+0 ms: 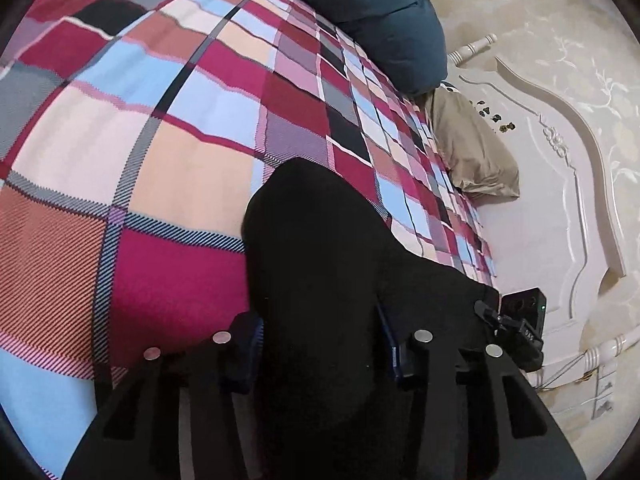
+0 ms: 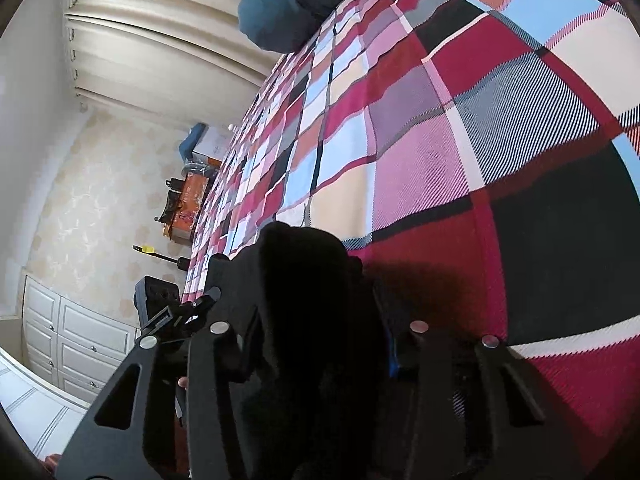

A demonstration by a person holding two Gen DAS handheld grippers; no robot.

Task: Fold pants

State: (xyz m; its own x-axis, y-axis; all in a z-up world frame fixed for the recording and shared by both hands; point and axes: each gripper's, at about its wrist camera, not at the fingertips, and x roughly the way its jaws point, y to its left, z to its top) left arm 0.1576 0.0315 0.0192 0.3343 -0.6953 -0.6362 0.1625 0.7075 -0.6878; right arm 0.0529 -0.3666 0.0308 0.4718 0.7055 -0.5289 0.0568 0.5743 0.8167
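Note:
The black pants [image 1: 320,248] hang bunched between my left gripper's [image 1: 318,344] fingers, lifted above the plaid bedspread [image 1: 140,160]. The left fingers stand fairly wide with the cloth filling the gap between them. The right gripper [image 1: 516,328] shows at the right edge of the left wrist view, holding the same cloth. In the right wrist view the pants [image 2: 308,280] are bunched between my right gripper's [image 2: 316,344] fingers, above the bedspread [image 2: 440,140]. The left gripper [image 2: 176,316] shows at the left there. Most of the pants is hidden below the fingers.
A dark teal pillow [image 1: 384,20] and a beige pillow [image 1: 472,152] lie by the white headboard [image 1: 560,200]. In the right wrist view a teal pillow [image 2: 280,4], curtains [image 2: 152,40], a white cabinet [image 2: 72,340] and boxes [image 2: 192,192] stand beside the bed.

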